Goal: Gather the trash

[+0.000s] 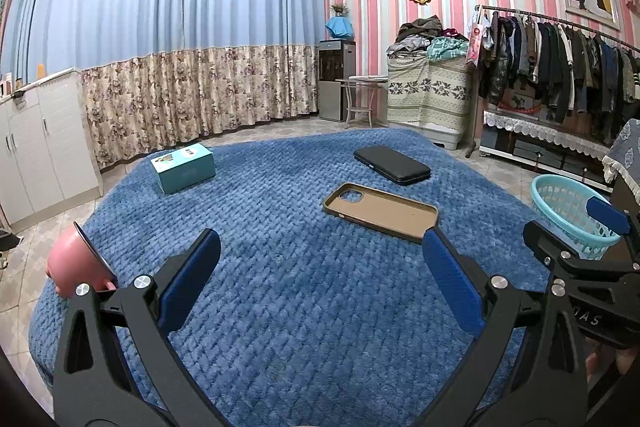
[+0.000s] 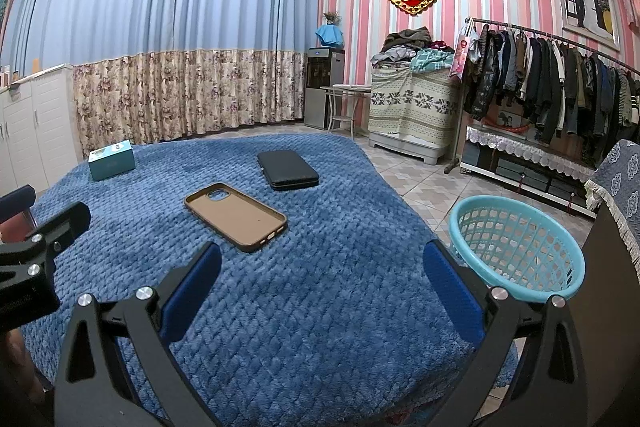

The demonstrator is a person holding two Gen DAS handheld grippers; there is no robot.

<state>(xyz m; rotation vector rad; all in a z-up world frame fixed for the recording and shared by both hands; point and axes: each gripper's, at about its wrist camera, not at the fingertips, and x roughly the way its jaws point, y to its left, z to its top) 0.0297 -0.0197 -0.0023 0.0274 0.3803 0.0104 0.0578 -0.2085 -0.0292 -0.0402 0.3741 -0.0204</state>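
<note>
Fingers [image 1: 188, 279] of the left gripper [image 1: 320, 267] and right gripper [image 2: 322, 277] stood spread wide, empty, above the blue quilted blanket [image 2: 320, 307]; a brown leather phone case [image 2: 236, 215] lay ahead, a turquoise plastic basket [image 2: 516, 247] beside the blanket's right edge.

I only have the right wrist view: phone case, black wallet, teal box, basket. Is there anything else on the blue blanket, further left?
Observer: Yes, a pink cup lies tipped on its side at the left edge of the blanket, beside the left tongs.
Operator: Are those tongs holding anything?
Observer: No, they are open and empty, pointing toward the phone case.
</note>
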